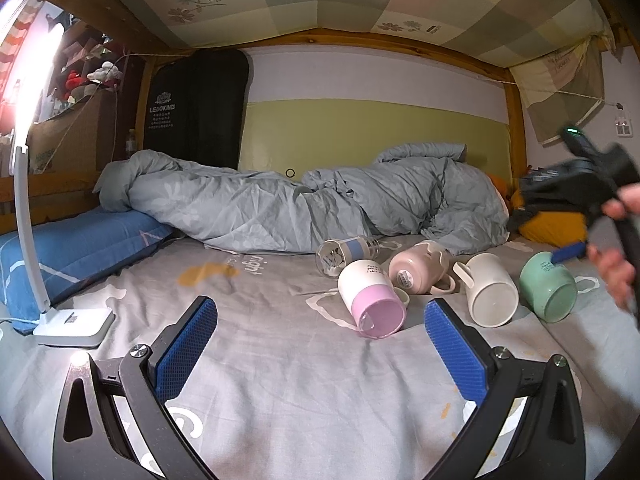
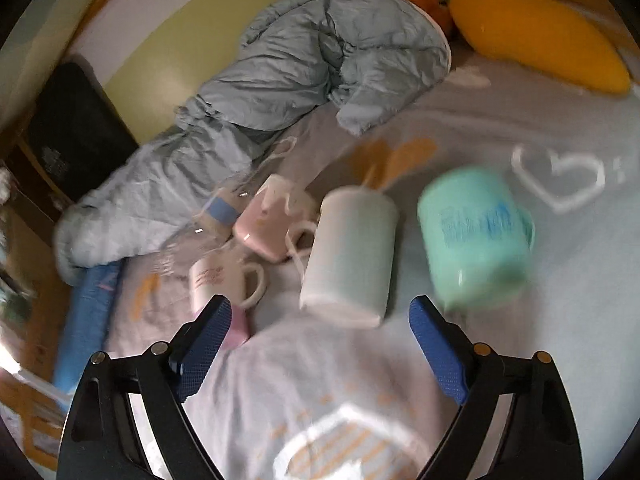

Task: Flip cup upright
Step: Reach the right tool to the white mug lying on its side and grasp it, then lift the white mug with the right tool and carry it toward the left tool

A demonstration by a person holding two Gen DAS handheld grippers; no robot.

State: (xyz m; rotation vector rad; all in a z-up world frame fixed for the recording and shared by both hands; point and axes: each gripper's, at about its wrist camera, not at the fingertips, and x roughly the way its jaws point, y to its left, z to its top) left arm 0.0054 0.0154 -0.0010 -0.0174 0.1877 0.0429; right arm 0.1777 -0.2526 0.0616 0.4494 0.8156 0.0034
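Observation:
Several cups lie on their sides on the grey bed sheet (image 1: 280,360): a glass one (image 1: 344,252), a white-and-lilac cup (image 1: 370,304), a pink mug (image 1: 420,266), a white mug (image 1: 490,290) and a green mug (image 1: 550,286). My left gripper (image 1: 320,344) is open and empty, low over the sheet in front of the white-and-lilac cup. My right gripper (image 2: 320,344) is open and empty, above the sheet just short of the white mug (image 2: 348,252) and the green mug (image 2: 476,236). The right wrist view is blurred. In the left wrist view one blue right fingertip (image 1: 568,254) shows over the green mug.
A crumpled grey-blue duvet (image 1: 280,204) lies behind the cups along the wall. A white desk lamp (image 1: 72,320) stands on the sheet at the left, beside a blue pillow (image 1: 80,248). A yellow cushion (image 2: 536,36) lies at the far right.

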